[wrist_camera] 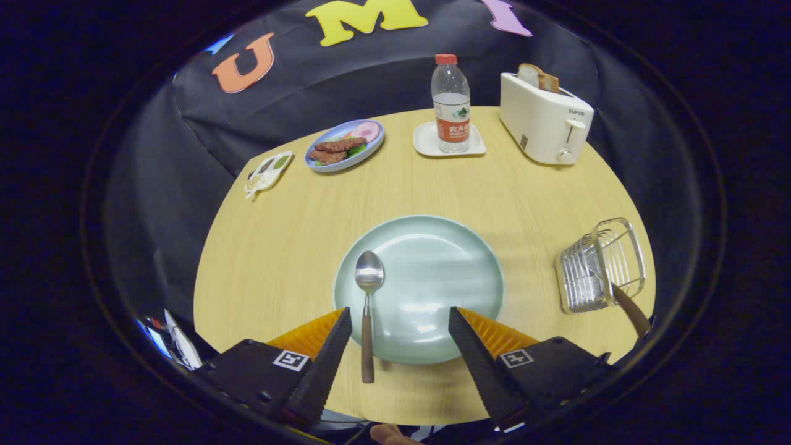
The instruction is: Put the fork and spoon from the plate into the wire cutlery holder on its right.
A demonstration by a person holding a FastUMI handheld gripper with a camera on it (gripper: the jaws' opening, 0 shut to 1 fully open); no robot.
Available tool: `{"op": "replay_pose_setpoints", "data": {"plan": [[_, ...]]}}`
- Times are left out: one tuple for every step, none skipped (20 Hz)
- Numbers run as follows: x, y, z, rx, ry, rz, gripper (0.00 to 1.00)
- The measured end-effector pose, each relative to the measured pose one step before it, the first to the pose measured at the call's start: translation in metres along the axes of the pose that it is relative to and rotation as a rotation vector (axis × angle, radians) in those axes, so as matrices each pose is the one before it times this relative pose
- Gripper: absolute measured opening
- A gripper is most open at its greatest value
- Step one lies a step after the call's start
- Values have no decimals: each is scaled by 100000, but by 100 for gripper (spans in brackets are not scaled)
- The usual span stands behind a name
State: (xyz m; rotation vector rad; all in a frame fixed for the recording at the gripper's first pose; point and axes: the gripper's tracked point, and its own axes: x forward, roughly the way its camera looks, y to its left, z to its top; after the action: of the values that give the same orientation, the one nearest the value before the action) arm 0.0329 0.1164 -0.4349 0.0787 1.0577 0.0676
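Spoon (368,296) with steel bowl and brown handle lying across pale green plate (445,259) rim, tool (400,318) released, fingers spread, wire cutlery holder (599,266) holding brown-handled utensil (630,309)

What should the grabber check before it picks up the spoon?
1. Gripper open wide enough: ok, fingers spread, holding nothing.
2. Spoon within reach: ok, it lies between the fingers, nearer the left one, bowl on the plate, handle over the rim.
3. Fingers centred on the handle: not ok.
4. Wire cutlery holder upright, right of the plate: ok.
5. Fork already in the holder: cannot tell; a brown handle sticks out.
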Motion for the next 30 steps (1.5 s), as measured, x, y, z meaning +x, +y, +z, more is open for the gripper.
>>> {"op": "replay_pose_setpoints", "data": {"plan": [[526,353,-263,728,-1001,396,95],[349,513,-247,990,-700,984,94],[663,432,-224,1151,-1074,585,93],[455,207,-249,1217,-1038,-177,93],[462,254,-328,1328,-1105,57,93],[364,99,-315,1439,-853,-1008,90],[246,26,-442,1357,-613,-697,87],[319,361,-215,538,-1113,133,83],[291,212,-209,426,-733,98,79],[298,233,-145,7,-621,213,75],[399,0,-254,-120,-417,-825,72],[398,31,-289,-362,153,-768,65],[351,-79,-207,-194,16,-1339,61],[275,180,-229,604,463,593,56],[96,150,-165,616,285,-157,57],[165,-30,-235,410,190,136,48],[15,105,-146,-8,857,126,40],[75,177,-47,125,-455,850,31],[112,-120,97,-876,-635,-286,26],[-257,-98,-38,-362,268,625,21],[123,218,-19,130,616,1134,15],[7,402,-78,-90,473,2002,10],[-51,-130,-84,-797,253,99,9],[-165,-233,150,-180,24,209,7],[20,-125,-238,-264,1007,605,4],[-129,-110,19,-78,93,310,4],[-255,-177,-61,-288,593,63,4],[-368,-178,27,-370,358,406,4],[-514,-192,140,-440,-111,552,3],[-501,-179,351,-616,-356,688,3]]}}
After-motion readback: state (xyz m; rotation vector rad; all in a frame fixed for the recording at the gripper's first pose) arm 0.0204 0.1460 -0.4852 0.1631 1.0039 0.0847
